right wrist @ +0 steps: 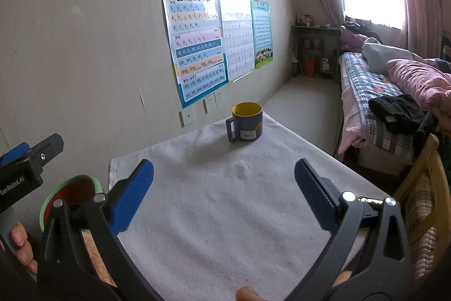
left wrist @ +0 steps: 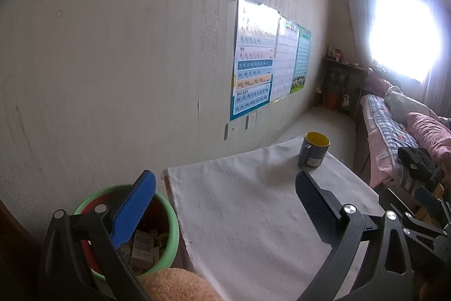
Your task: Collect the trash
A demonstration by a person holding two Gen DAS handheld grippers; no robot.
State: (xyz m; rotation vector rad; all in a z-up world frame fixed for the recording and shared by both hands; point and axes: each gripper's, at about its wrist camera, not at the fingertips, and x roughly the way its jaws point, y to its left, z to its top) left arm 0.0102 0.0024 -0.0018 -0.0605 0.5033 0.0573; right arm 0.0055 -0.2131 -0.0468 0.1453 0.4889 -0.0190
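A green-rimmed bin (left wrist: 169, 219) with a red inside stands upright on the floor at the near left corner of the table (left wrist: 253, 216), between the table and the wall, its mouth facing up. Inside it lies the collected trash (left wrist: 142, 244): crumpled paper and small printed cartons, heaped with no clear long axis. The left tool (left wrist: 225, 191) hangs released, its blue pads spread wide and grasping nothing; its left finger crosses over the bin's mouth, so the trash lies just below and left of the tool, while its right finger sits over the table. The right tool (right wrist: 224, 179) is likewise released and bare, both fingers apart above the white cloth (right wrist: 225, 202) that covers the table, the bin (right wrist: 50, 196) showing to its near left. A dark blue mug (right wrist: 247, 122) with a yellow inside stands upright at the far end of the table, handle pointing left, well apart from both tools. Learning charts (right wrist: 197, 44) hang on the left wall; a bed (right wrist: 372, 103) with heaped bedding runs along the right.
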